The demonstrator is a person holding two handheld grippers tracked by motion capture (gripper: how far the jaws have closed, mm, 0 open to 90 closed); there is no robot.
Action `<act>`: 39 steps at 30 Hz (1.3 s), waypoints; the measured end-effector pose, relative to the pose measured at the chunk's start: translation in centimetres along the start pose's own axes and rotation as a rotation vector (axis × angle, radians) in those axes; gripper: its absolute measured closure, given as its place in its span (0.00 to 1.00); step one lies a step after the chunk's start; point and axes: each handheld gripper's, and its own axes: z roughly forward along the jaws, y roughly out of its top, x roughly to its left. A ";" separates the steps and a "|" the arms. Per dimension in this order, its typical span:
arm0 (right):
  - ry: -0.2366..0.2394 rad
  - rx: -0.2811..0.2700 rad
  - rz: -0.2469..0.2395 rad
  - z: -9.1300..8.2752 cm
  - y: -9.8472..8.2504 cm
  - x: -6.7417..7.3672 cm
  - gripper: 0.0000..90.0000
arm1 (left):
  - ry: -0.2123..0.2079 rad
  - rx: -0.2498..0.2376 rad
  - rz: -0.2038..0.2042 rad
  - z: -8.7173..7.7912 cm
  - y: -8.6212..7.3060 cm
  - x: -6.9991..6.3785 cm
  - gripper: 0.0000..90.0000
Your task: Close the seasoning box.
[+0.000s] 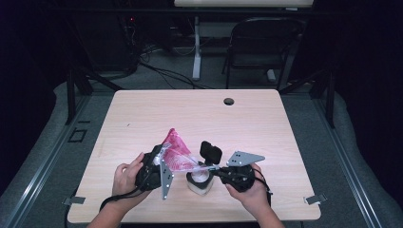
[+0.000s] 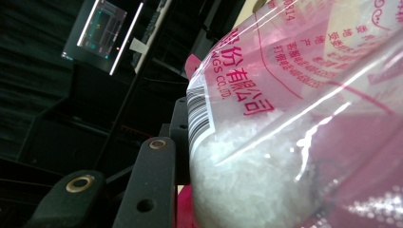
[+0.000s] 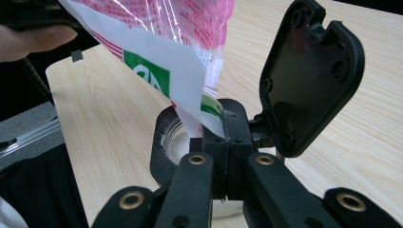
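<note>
Pouring under way near the table's [image 1: 142, 109] front edge: left gripper [image 1: 157, 167] clamps the tilted sugar bag [image 1: 178, 154], right gripper [image 3: 223, 137] pinches its corner over the part-filled jar [image 3: 171, 142].

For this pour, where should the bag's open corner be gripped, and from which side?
Grip the flat film edge beside the pouring corner of the bag, coming in level from the person's right, as the right gripper does. The film there is thin and flat, so shut jaws pinch it without blocking the mouth over the jar. The left gripper carries the full body from the other side.
</note>
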 end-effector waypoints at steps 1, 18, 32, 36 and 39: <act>-0.002 -0.005 0.003 0.0 0.0 0.0 1.00 | 0.002 0.000 0.001 0.0 -0.1 -0.1 0.79; -0.008 -0.033 0.006 0.1 0.5 0.3 1.00 | -0.038 0.022 -0.051 0.1 -1.2 -1.0 0.80; -0.010 -0.049 0.006 0.1 0.8 0.4 1.00 | -0.065 0.038 -0.076 0.2 -1.8 -1.3 0.80; -0.013 -0.060 0.010 0.1 1.0 0.4 1.00 | -0.073 0.041 -0.082 0.3 -1.9 -1.5 0.80; -0.012 -0.065 0.009 0.0 1.1 0.4 1.00 | -0.082 0.041 -0.090 0.3 -2.1 -1.7 0.80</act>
